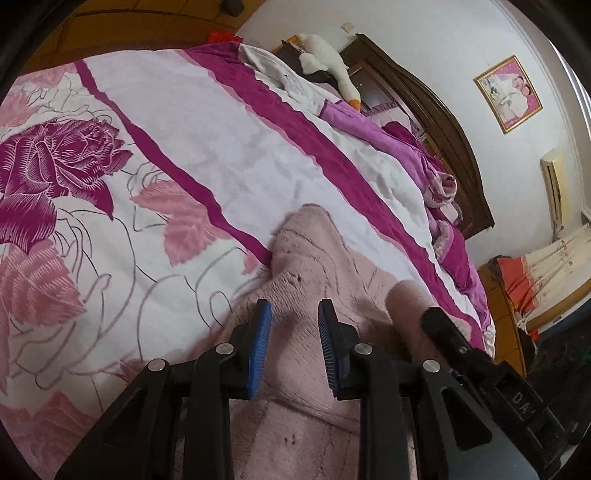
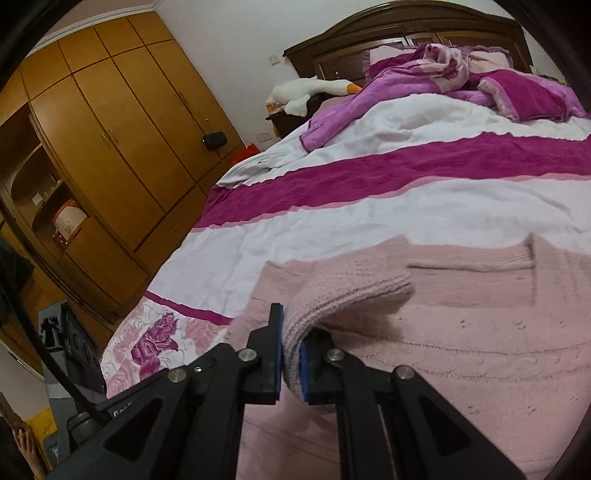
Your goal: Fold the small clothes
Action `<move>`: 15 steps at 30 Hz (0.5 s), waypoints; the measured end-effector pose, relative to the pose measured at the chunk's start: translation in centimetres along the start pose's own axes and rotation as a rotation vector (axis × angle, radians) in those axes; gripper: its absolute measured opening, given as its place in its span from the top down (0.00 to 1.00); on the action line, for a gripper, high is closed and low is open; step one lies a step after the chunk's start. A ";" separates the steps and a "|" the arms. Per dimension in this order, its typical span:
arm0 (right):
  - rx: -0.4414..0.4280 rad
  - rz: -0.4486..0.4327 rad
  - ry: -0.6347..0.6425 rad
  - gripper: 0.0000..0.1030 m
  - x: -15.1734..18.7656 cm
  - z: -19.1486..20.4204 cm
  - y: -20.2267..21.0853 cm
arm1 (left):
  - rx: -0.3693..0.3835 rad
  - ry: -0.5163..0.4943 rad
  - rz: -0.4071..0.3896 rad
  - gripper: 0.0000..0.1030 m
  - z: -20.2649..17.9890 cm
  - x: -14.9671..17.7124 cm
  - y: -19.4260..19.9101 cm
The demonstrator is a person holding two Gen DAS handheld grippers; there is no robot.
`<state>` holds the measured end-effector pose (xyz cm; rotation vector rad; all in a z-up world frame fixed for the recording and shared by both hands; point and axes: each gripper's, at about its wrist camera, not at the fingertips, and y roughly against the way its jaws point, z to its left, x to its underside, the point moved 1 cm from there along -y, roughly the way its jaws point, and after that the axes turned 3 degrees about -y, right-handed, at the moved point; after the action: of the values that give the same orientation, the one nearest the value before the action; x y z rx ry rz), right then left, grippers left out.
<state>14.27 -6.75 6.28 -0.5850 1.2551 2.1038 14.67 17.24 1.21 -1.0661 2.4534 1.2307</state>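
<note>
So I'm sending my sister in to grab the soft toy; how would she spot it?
Start at the dark wooden headboard. Beside its end, a plush goose lies on a dark bedside table. It is the only white, orange-beaked thing among the purple bedding.

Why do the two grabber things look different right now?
The left gripper has its fingers apart with nothing between them; the right gripper has its fingers pinched shut on a fold of the pink sweater. The left one hovers over flat sweater lying on the bedspread; the right one lifts a sleeve-like flap off it. Both are black with blue pads and point at the same sweater.
</note>
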 end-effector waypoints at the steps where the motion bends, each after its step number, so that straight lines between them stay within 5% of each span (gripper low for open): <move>1: -0.003 0.003 -0.005 0.93 0.0 0.1 -0.4 | 0.002 0.013 -0.001 0.97 0.3 -0.1 0.0; 9: 0.024 0.055 -0.039 0.93 0.4 0.9 -4.2 | -0.023 0.152 -0.018 0.97 3.5 -1.0 0.1; 15: 0.079 0.143 -0.024 0.88 2.4 0.8 -6.5 | -0.004 0.168 0.001 0.97 3.3 -0.8 0.0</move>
<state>17.06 -3.00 1.11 -0.4454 1.3964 2.1585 14.82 20.19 -0.54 -1.2155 2.5742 1.1914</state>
